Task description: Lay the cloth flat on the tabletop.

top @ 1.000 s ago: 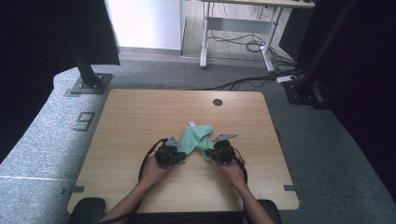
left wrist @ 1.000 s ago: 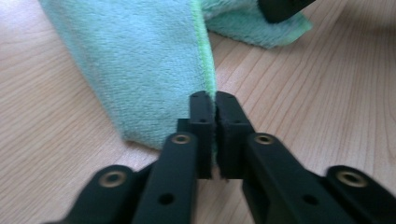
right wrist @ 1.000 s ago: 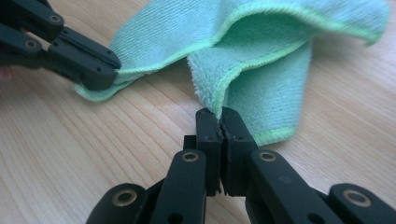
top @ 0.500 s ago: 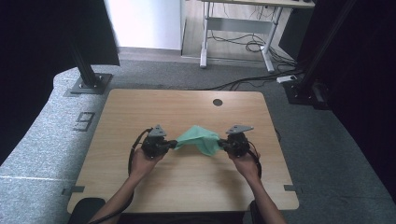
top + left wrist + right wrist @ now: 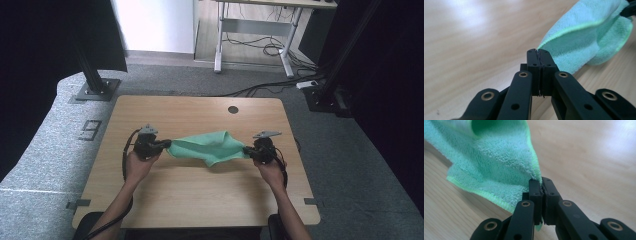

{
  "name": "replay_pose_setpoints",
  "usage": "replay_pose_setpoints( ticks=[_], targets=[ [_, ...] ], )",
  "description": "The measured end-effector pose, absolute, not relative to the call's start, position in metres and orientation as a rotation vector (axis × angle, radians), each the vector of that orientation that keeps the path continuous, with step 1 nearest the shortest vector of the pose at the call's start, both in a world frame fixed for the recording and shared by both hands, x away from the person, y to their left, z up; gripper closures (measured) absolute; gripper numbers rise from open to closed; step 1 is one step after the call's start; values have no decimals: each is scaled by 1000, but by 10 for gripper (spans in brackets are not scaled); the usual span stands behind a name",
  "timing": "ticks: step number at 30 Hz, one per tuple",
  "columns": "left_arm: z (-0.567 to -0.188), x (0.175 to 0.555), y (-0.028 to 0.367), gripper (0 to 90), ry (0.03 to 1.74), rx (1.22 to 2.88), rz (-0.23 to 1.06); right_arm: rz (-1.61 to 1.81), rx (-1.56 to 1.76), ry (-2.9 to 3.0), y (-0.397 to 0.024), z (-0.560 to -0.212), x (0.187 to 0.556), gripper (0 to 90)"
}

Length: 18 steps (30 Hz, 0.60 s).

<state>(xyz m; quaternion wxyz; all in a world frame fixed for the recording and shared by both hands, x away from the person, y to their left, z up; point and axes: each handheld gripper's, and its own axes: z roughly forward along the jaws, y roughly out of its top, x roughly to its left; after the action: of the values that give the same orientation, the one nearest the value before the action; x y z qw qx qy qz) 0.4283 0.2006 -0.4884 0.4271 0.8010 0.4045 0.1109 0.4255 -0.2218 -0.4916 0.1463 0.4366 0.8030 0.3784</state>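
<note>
Left claw (image 5: 167,145) and right claw (image 5: 246,150) are each pinching a corner of the green cloth (image 5: 207,148), stretching it flat above the table (image 5: 200,200).

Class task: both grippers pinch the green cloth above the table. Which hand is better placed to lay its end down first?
Neither clearly, perhaps the left. Left gripper and right gripper each clamp an end of the green cloth, stretched over bare table.
</note>
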Motion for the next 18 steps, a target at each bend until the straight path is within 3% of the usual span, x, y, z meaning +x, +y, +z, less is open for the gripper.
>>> replay_pose_setpoints(
  ticks=[3,4,5,6,7,9,12,18],
  targets=[
    [-498,431,200,850,1030,2021,269,1072,1268,2329,-221,-501,427,855],
    [-507,434,198,772,1048,2049,285,1048,1278,2348,-219,-508,428,779],
    [-507,434,198,689,1048,2049,285,1048,1278,2348,-219,-508,428,779],
    [-509,434,197,689,1061,2063,292,1029,1282,2352,-219,-510,429,735],
    [-510,434,197,562,1060,2070,309,1036,1288,2336,-221,-511,428,664],
    [-508,433,197,485,1048,2072,315,1051,1301,2324,-223,-509,428,610],
    [-503,431,195,420,1026,2062,306,1083,1281,2317,-225,-504,425,575],
    [-494,429,188,383,987,2057,315,1141,1220,2334,-212,-493,417,550]
  ],
)
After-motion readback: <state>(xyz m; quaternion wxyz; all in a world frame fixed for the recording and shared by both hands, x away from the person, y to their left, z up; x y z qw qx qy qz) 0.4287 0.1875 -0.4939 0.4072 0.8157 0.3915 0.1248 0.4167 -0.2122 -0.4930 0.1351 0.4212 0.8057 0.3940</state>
